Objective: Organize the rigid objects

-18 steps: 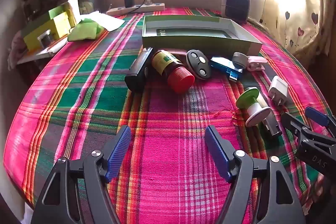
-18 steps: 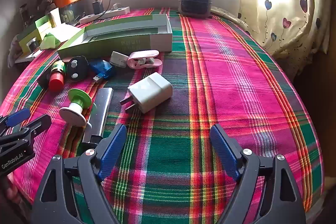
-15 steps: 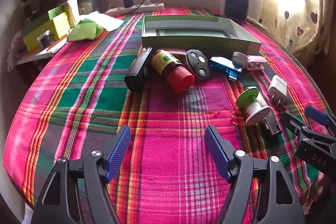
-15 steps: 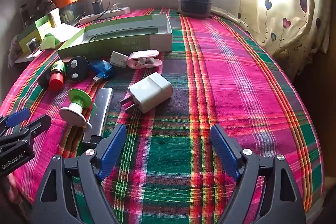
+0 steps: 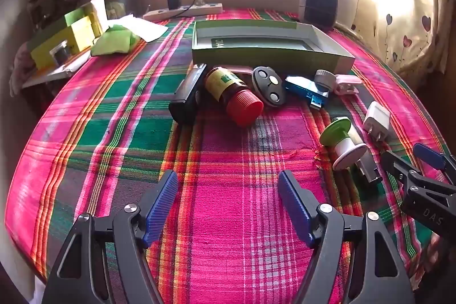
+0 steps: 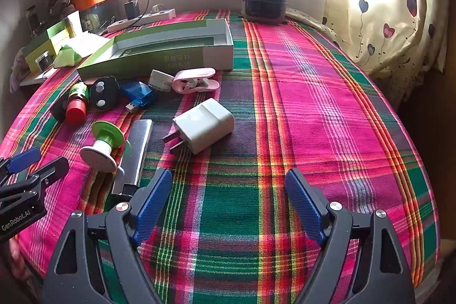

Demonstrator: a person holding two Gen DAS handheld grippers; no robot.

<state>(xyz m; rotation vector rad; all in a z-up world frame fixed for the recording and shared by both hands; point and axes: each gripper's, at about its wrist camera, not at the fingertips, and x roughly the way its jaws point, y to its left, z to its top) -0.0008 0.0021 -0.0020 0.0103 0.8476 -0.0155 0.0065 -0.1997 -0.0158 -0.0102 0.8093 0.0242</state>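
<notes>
Plaid tabletop (image 6: 313, 93) holds clutter; white charger (image 6: 203, 126), frame centre, seems light, stiff: grasp its flat sides. Both grippers (image 5: 228, 198) (image 6: 229, 198) have fingers spread, empty.

Almost nothing is changing. In the left wrist view, the items on the plaid cloth are sitting very slightly lower and further left in the picture: the red-capped bottle (image 5: 233, 93), the green-and-white spool (image 5: 343, 143) and the white plug adapter (image 5: 376, 123) alike, so the camera is drifting a touch. The right wrist view is showing no shift that can be told.
</notes>
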